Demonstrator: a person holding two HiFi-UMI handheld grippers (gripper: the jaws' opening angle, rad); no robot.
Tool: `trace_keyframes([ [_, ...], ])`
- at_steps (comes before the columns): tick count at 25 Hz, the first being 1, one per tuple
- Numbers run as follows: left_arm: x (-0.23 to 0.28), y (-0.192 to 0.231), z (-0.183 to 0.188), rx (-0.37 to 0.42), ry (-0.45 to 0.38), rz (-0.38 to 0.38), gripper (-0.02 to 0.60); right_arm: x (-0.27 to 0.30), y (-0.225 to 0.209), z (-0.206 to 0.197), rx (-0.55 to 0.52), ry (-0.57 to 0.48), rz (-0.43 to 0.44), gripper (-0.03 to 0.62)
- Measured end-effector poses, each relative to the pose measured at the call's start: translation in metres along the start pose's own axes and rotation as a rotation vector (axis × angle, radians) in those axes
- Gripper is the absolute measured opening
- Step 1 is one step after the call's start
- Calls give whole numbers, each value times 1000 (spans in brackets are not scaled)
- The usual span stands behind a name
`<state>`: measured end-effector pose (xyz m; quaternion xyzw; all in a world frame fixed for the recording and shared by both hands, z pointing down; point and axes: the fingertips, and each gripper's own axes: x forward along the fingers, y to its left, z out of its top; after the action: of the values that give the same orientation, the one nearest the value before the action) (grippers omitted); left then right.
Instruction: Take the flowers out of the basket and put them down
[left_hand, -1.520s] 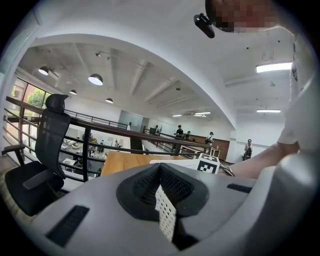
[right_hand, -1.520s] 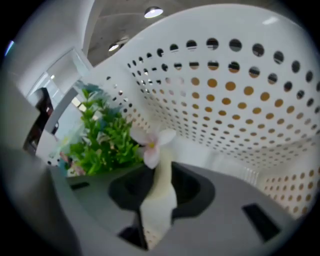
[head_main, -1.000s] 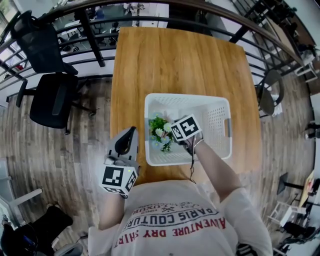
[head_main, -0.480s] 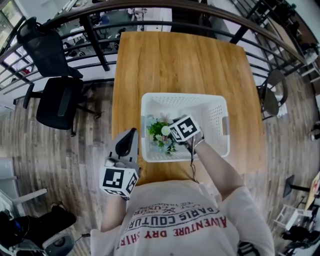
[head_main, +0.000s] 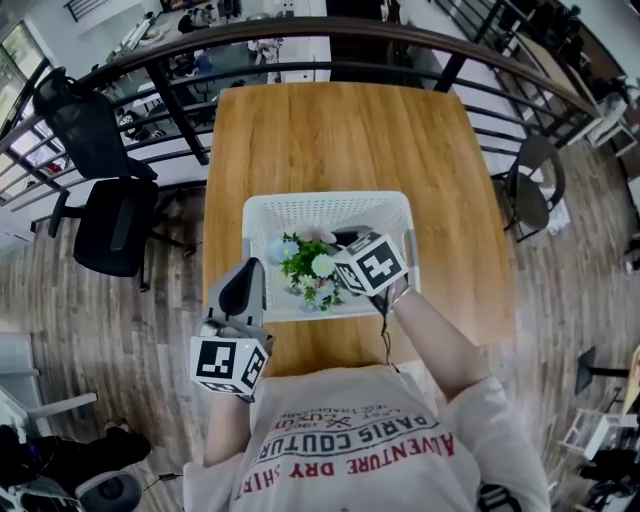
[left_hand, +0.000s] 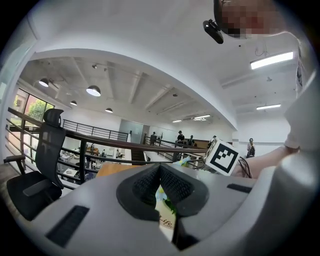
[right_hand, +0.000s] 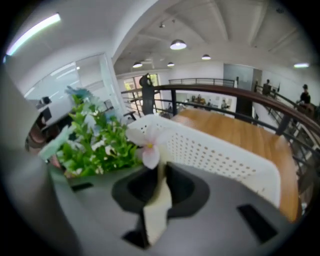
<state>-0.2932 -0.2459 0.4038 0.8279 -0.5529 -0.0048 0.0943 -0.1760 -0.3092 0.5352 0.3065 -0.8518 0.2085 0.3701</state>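
Head view: right gripper (head_main: 338, 250) pinches the pale stem of the flowers (head_main: 308, 268) over the white basket (head_main: 325, 203) on a wooden table (head_main: 340, 140). Left gripper (head_main: 246, 284), jaws together and empty, hovers beside the basket's near-left corner, with a railing (head_main: 300, 30) beyond.

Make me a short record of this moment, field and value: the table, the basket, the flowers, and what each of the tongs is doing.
table: wooden, bears the basket
basket: white, perforated, at the table's near end
flowers: green bunch with pale blooms, within the basket's left half, not yet put down
right tongs: closed on the flowers' pale stem
left tongs: jaws together, nothing held, left of the basket
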Motion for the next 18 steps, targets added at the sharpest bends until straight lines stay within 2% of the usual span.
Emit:
trace_keyframes([
  [7,26,-75,6,28,-25,-58,26,-86,-37,7,-36,-160,-37,72],
  [15,64,-176,5,47,-36,-136,26,-196,-123,-20,15,-300,-142,72],
  [18,82,-213,0,43,-26,-161,26,-222,-164,-43,42,-296,-181,72],
])
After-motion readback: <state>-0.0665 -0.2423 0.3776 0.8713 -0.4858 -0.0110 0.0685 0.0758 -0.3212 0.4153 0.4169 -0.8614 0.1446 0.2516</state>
